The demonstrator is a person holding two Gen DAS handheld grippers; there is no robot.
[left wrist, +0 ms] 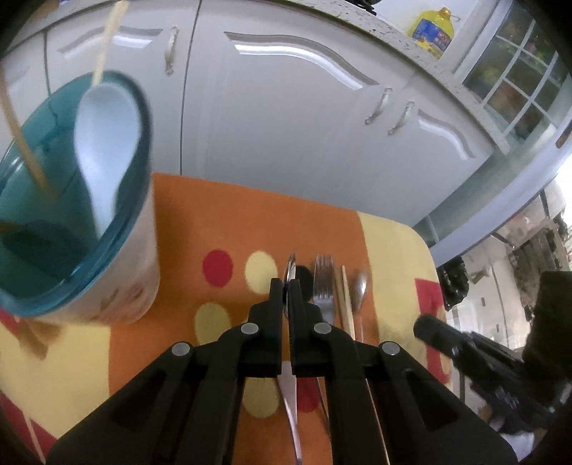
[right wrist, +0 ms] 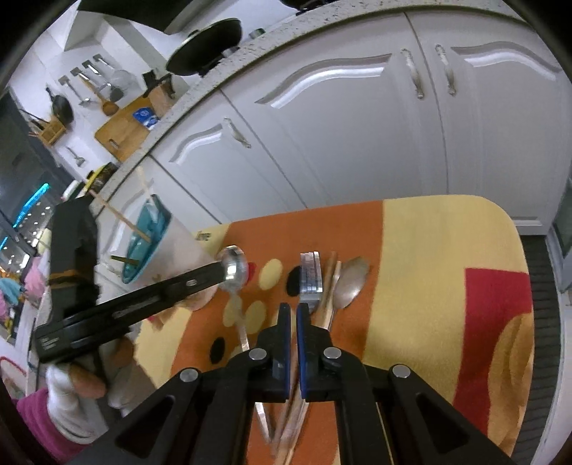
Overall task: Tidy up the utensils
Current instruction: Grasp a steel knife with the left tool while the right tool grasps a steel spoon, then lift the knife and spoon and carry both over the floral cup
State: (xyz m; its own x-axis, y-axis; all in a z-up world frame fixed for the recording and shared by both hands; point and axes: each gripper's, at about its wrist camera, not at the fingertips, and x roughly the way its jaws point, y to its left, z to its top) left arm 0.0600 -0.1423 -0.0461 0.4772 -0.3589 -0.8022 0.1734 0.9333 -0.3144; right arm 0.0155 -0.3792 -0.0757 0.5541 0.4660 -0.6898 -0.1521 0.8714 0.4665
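Note:
My left gripper (left wrist: pixel 285 286) is shut on a metal spoon (left wrist: pixel 290 270), held edge-on and lifted off the tablecloth (left wrist: pixel 221 221). The right wrist view shows that spoon (right wrist: pixel 234 268) at the tip of the left gripper (right wrist: pixel 218 272), its handle hanging down. A teal-rimmed cup (left wrist: pixel 118 272) at the left holds a white spoon (left wrist: pixel 105 136) and chopsticks (left wrist: pixel 21 143). On the cloth lie a fork (left wrist: pixel 323 282), a chopstick (left wrist: pixel 345 300) and another spoon (left wrist: pixel 360 286). My right gripper (right wrist: pixel 293 311) hovers shut just in front of the fork (right wrist: pixel 310 275), with nothing seen between its pads.
White cabinet doors (left wrist: pixel 286 118) stand close behind the table. A yellow oil bottle (left wrist: pixel 432 30) sits on the counter above. The cloth's right side (right wrist: pixel 447 286) is bare. A gloved hand (right wrist: pixel 68 397) holds the left gripper. A cutting board (right wrist: pixel 125 132) and a pan (right wrist: pixel 203 46) rest on the counter.

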